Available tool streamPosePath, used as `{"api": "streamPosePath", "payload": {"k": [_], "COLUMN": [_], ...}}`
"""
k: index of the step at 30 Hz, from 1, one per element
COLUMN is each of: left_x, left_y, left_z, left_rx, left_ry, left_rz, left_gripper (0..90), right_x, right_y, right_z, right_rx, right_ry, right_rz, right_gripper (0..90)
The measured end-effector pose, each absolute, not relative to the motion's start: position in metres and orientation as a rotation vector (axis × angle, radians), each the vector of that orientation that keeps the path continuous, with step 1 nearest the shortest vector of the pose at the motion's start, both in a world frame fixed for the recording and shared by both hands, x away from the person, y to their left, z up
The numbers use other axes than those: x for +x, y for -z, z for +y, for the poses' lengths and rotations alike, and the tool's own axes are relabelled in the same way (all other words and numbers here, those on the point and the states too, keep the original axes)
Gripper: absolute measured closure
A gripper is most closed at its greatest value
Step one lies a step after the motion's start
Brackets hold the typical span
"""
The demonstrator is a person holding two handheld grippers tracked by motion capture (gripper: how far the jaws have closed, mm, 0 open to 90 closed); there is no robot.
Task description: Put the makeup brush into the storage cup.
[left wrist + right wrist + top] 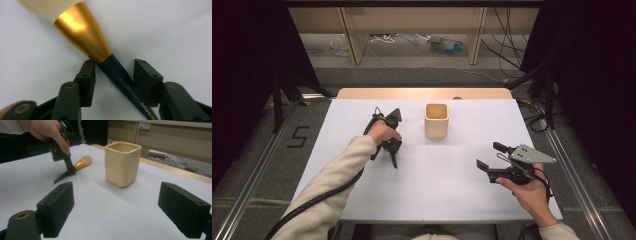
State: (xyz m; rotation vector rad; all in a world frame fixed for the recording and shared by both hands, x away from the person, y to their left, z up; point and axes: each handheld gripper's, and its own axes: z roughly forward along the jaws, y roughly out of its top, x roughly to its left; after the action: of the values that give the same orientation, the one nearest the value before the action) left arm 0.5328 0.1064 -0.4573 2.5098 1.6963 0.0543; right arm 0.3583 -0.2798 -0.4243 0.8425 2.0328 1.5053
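The makeup brush (110,65) is straddled by the parted left claw (113,75), unclamped; closing is called for next. The right claw (125,202) is held apart, empty.

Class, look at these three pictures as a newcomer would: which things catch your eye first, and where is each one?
The cream square cup stands upright near the middle of the white table. To its left, the left gripper straddles a makeup brush lying on the table, its gold ferrule bright and its dark handle running between the jaws. The right gripper hangs open at the right, its jaws towards the cup.
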Motion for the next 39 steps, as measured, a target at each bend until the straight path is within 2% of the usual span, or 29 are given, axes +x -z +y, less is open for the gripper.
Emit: {"api": "streamPosePath", "payload": {"k": [1,9,19,39], "left_x": [0.5324,0.5306,0.5311,0.5299], "left_y": [0.4580,0.4573,0.4564,0.4571], "left_z": [0.1070,0.1087,0.1062,0.1101], "left_rx": [2.506,2.549,2.563,2.588], "left_ry": [-0.061,-0.052,-0.055,-0.051], "left_rz": [1.688,1.596,1.611,1.539], "left_gripper": [59.6,73.4,74.1,74.5], "right_x": [0.3586,0.3586,0.3591,0.3591], "right_y": [0.4247,0.4247,0.4252,0.4252], "right_z": [-0.2795,-0.2795,-0.2791,-0.2794], "right_rx": [0.841,0.842,0.839,0.840], "right_ry": [-1.507,-1.507,-1.518,-1.516], "right_rz": [2.030,2.030,2.028,2.037], "right_gripper": [14.5,14.5,14.6,14.6]}}
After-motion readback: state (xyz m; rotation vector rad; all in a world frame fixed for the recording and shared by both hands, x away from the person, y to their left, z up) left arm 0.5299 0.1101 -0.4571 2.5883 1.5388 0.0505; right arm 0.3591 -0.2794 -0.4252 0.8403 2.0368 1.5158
